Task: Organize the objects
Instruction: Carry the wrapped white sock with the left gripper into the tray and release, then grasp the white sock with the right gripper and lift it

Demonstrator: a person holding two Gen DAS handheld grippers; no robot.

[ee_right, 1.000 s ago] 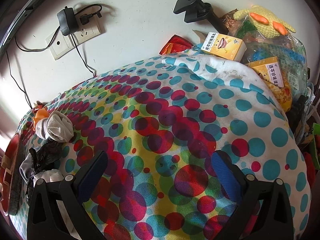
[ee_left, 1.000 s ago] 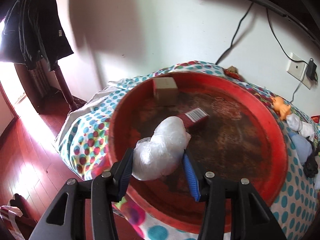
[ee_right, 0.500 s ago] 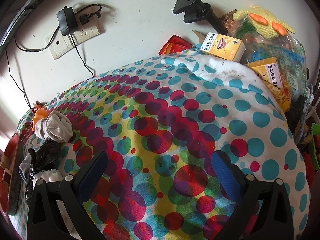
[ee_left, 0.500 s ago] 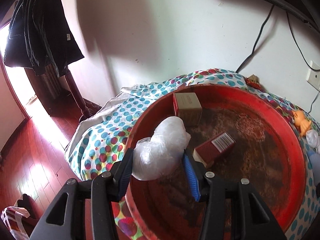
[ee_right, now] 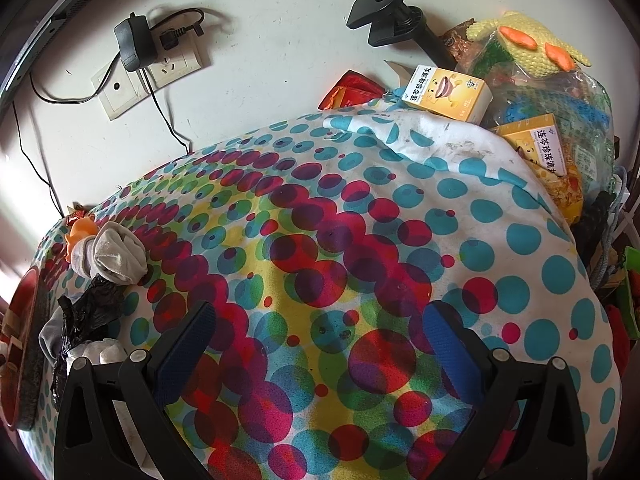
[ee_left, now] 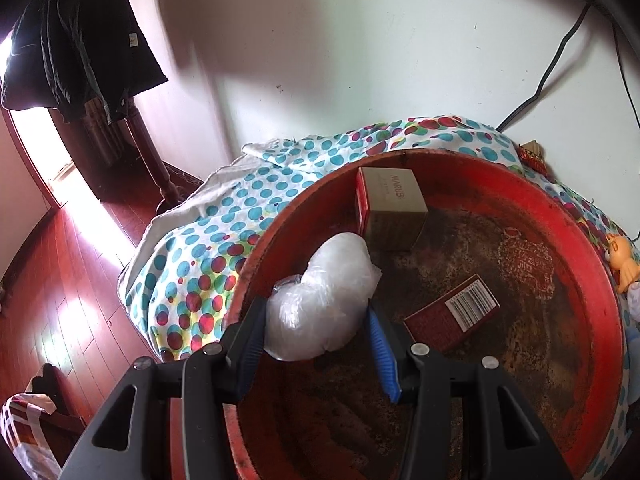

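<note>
My left gripper [ee_left: 316,316] is shut on a crumpled clear plastic bag [ee_left: 324,296], held over the left inner side of a big red basin [ee_left: 592,264]. Inside the basin a beige box [ee_left: 394,208] stands at the far side and a dark red carton with a barcode [ee_left: 452,314] lies flat to the right of the bag. My right gripper [ee_right: 316,332] stands open with nothing between its fingers, above the dotted cloth [ee_right: 320,220]. A rolled grey sock [ee_right: 116,254], a black bag [ee_right: 88,312] and an orange toy [ee_right: 82,230] lie at that cloth's left.
The basin rests on a dotted cloth [ee_left: 208,248] near a white wall with cables. Left of it the wooden floor [ee_left: 52,292] drops away. In the right wrist view yellow boxes [ee_right: 448,94], a knitted yellow toy [ee_right: 528,40], a black clamp [ee_right: 388,16] and a wall socket [ee_right: 156,68] crowd the back.
The left gripper has carried the plastic bag leftward, from the basin's middle to its left side. The right gripper has stayed still.
</note>
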